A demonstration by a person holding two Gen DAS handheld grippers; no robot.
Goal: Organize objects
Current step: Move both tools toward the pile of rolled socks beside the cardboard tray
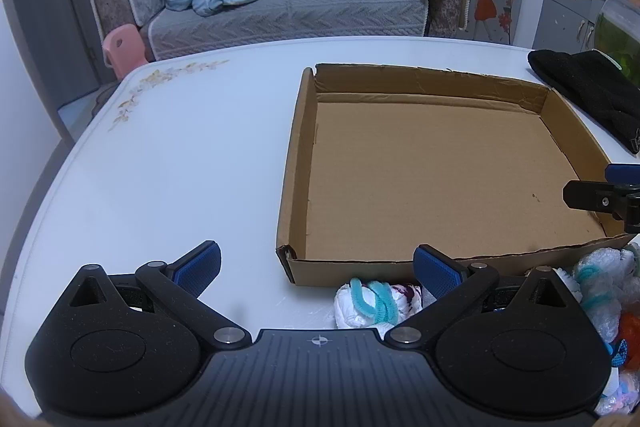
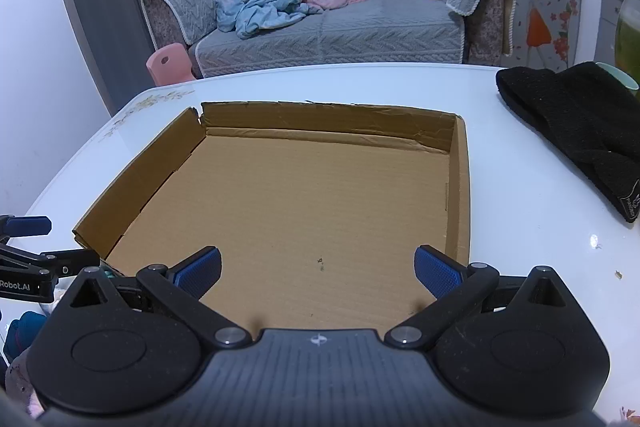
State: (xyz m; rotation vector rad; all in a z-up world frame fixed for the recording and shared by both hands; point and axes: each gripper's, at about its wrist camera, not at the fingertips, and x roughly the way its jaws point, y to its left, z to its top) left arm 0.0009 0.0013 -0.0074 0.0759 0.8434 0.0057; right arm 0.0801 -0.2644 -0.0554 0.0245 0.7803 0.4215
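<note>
Box (image 1: 440,179) bare inside, ready for bundles (image 1: 376,303) heaped at its near wall; left gripper (image 1: 316,267) and right gripper (image 2: 318,267) spread wide, holding nothing.

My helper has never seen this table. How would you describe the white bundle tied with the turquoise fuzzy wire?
Find the shallow cardboard tray on the white table. Against the tray's near wall lies a white crumpled bundle. Unlike the bubble-wrapped bundles to its right, it shows dark purple print beside its turquoise loop.

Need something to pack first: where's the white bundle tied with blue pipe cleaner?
In the left wrist view, the white bundle lies on the table, just outside the cardboard box's near wall.
</note>
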